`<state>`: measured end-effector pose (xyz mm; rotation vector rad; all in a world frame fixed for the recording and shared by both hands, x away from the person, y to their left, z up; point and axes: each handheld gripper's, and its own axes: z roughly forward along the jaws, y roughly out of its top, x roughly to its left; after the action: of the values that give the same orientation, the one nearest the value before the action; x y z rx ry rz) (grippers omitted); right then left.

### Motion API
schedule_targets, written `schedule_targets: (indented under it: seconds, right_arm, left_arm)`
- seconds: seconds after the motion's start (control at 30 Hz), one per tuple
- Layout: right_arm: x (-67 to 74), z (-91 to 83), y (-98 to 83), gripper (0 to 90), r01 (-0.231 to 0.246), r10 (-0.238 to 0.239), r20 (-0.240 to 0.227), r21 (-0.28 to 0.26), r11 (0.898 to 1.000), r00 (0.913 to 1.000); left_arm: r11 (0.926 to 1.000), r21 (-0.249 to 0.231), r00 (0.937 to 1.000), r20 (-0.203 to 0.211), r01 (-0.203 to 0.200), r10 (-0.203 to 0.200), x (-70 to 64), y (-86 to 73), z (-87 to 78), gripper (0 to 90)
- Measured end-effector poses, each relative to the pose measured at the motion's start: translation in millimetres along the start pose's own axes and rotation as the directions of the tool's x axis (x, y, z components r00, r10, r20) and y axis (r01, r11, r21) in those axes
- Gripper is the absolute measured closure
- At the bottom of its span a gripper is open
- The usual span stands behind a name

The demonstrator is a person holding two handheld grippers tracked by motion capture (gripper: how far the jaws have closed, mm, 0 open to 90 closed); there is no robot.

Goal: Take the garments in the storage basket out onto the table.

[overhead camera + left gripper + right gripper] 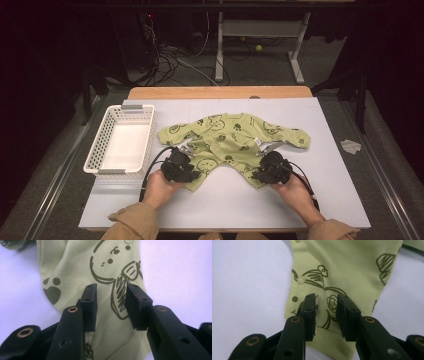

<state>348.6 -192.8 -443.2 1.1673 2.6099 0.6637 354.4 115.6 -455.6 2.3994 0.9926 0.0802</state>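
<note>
We've got the green baby romper (232,140) spread flat on the worktop (330,150), just right of the white basket (120,140). Both hands reach in low, left gripper (111,306) and right gripper (325,315) each over a romper leg, fingers part-open, gripping nothing.

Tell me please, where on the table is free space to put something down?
Free: the white mat right of the green baby suit, the strip behind it, and inside the white basket. Crowded: the near middle, where the left tool and right tool stand open over the suit's legs.
</note>
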Motion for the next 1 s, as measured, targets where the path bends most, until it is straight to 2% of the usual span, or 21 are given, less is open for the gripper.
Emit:
schedule_targets:
  seconds: [0.07,0.13,0.2,0.3,0.43,0.57,0.67,0.73,0.77,0.83,0.87,0.93,1.0]
  right_arm:
    - [-0.1,3.2,0.0,76.3,-0.002,0.002,0.001,0.005,1.000,1.0000]
    - [2.5,5.0,0.6,83.9,0.019,-0.019,0.004,0.007,1.000,0.9998]
    - [5.1,5.3,1.9,89.5,0.041,-0.041,0.000,0.019,0.999,0.9992]
    - [7.3,3.5,1.0,90.0,0.046,-0.047,0.006,0.023,0.999,0.9989]
    - [13.1,-4.7,-10.2,90.0,0.056,-0.056,-0.018,0.003,0.998,0.9982]
    - [22.7,-17.6,-23.9,90.0,0.071,-0.072,-0.048,-0.008,0.997,0.9963]
    - [29.8,-24.3,-33.9,89.5,0.056,-0.057,-0.099,-0.006,0.998,0.9935]
    - [35.1,-26.3,-40.1,86.8,0.064,-0.065,-0.108,-0.016,0.998,0.9920]
    - [36.7,-27.6,-41.8,83.2,0.070,-0.072,-0.098,-0.023,0.997,0.9926]
    - [34.0,-31.9,-41.8,79.2,0.052,-0.056,-0.087,-0.049,0.997,0.9947]
    - [30.4,-34.3,-40.0,78.0,0.040,-0.044,-0.075,-0.065,0.997,0.9962]
    - [21.3,-37.4,-33.7,75.2,0.019,-0.023,-0.039,-0.089,0.996,0.9990]
    - [11.8,-36.6,-25.7,72.5,0.007,-0.007,0.001,-0.099,0.995,1.0000]
  left_arm:
    - [0.9999,-0.002,0.9999,0.003,-0.013,0.013,-1.3,-0.7,1.6,68.2]
    - [0.9997,0.018,0.9997,0.021,-0.015,0.015,-2.0,0.4,1.3,80.0]
    - [0.9994,0.030,0.9990,0.040,-0.018,0.017,-1.4,0.2,0.0,84.8]
    - [0.9993,0.003,0.9981,0.048,-0.038,0.038,-6.4,-6.3,-2.7,85.4]
    - [0.9986,-0.027,0.9941,0.097,-0.047,0.049,-17.9,-16.1,-8.9,85.4]
    - [0.9979,-0.038,0.9859,0.157,-0.052,0.057,-32.6,-22.3,-14.0,85.3]
    - [0.9975,-0.037,0.9788,0.194,-0.061,0.067,-45.4,-28.5,-12.1,85.1]
    - [0.9980,-0.032,0.9752,0.213,-0.054,0.059,-50.4,-31.4,-11.3,85.0]
    - [0.9981,-0.035,0.9746,0.217,-0.051,0.058,-51.1,-31.7,-11.9,84.9]
    - [0.9971,-0.065,0.9790,0.197,-0.040,0.052,-48.7,-29.4,-15.6,82.0]
    - [0.9963,-0.080,0.9831,0.177,-0.031,0.045,-45.4,-26.6,-18.1,77.9]
    - [0.9943,-0.104,0.9932,0.111,-0.023,0.035,-39.1,-18.7,-21.9,71.8]
    - [0.9938,-0.109,0.9990,0.034,-0.025,0.029,-31.4,-9.3,-22.0,62.2]
